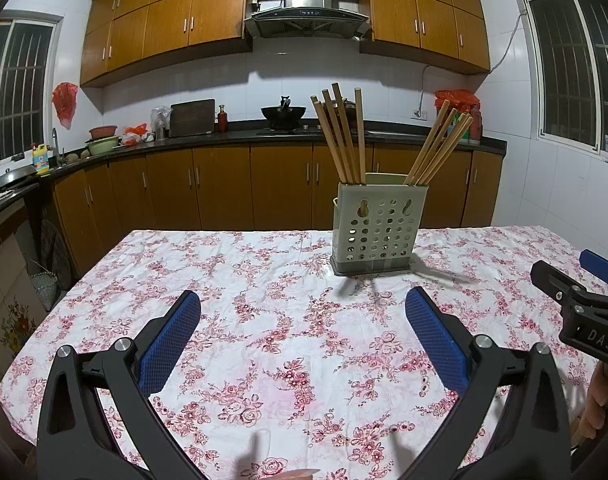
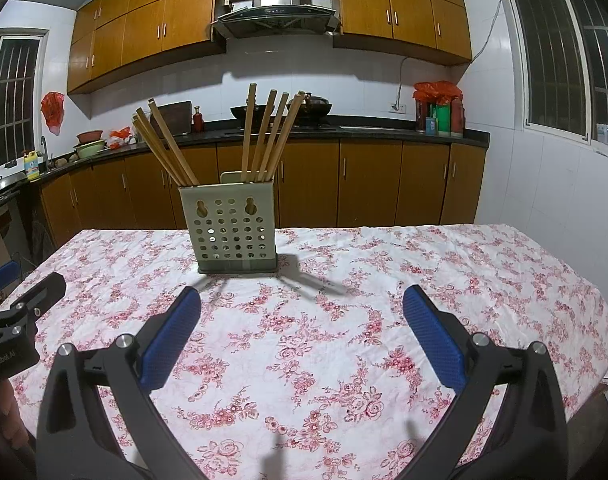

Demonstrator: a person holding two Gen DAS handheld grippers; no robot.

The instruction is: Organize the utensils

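Note:
A pale green perforated utensil holder [image 1: 378,229] [image 2: 233,229] stands upright on the floral tablecloth [image 1: 264,320] [image 2: 344,280]. Two bunches of wooden chopsticks [image 1: 340,136] [image 2: 264,136] lean out of it, one in each side. My left gripper [image 1: 303,304] hovers open over the cloth, nearer than the holder and left of it, with nothing between its blue pads. My right gripper [image 2: 302,300] is open too, in front of the holder and to its right, and holds nothing. Each gripper shows at the edge of the other's view: the right gripper [image 1: 580,300], the left gripper [image 2: 20,316].
The table ends at a far edge just behind the holder. Beyond it run brown kitchen cabinets [image 1: 224,188], a dark counter with a wok [image 1: 283,114] and a range hood [image 1: 306,12]. A hand [image 1: 596,404] grips the right tool's handle.

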